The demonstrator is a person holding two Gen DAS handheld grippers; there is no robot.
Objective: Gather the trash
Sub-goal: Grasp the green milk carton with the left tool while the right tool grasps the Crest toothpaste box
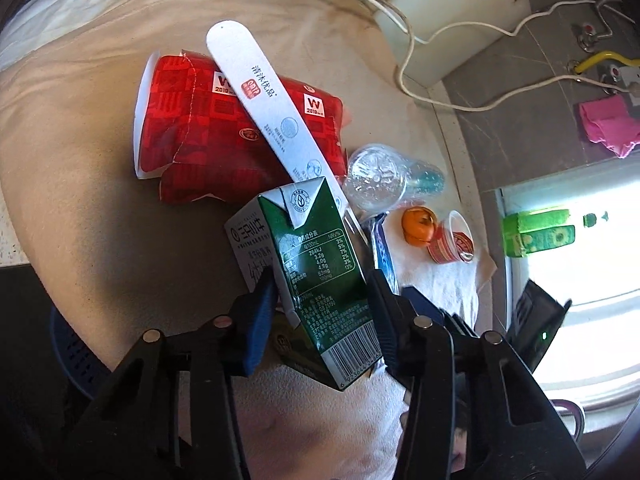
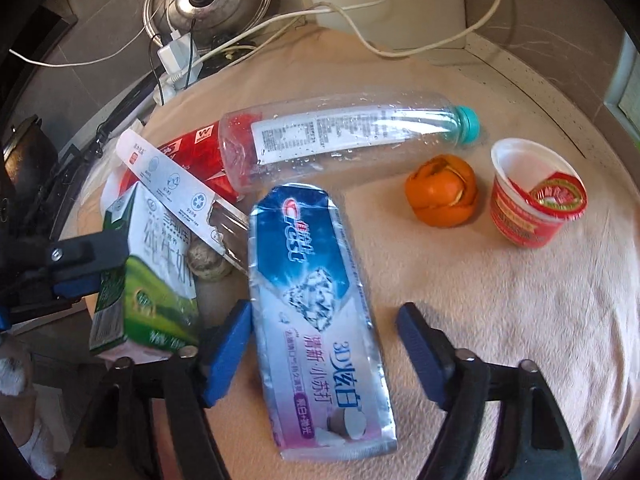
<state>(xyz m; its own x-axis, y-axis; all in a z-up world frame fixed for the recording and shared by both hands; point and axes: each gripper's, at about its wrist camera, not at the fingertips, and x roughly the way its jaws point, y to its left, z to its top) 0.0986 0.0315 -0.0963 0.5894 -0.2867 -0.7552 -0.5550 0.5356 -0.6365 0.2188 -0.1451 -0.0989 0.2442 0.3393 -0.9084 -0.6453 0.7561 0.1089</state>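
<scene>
1. Toothpaste tube (image 2: 320, 320) lies flat on the beige cloth (image 2: 500, 300), between the right tool's (image 2: 324, 356) parted blue pads, untouched.
2. Left tool (image 1: 320, 312) clamps the green milk carton (image 1: 316, 268) on both sides.
3. Clear bottle (image 2: 340, 136), orange peel (image 2: 442, 190) and red cup (image 2: 536, 200) lie beyond.

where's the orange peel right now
In the right wrist view the orange peel lies on the beige cloth, right of centre, between the clear bottle and the red cup.
</scene>
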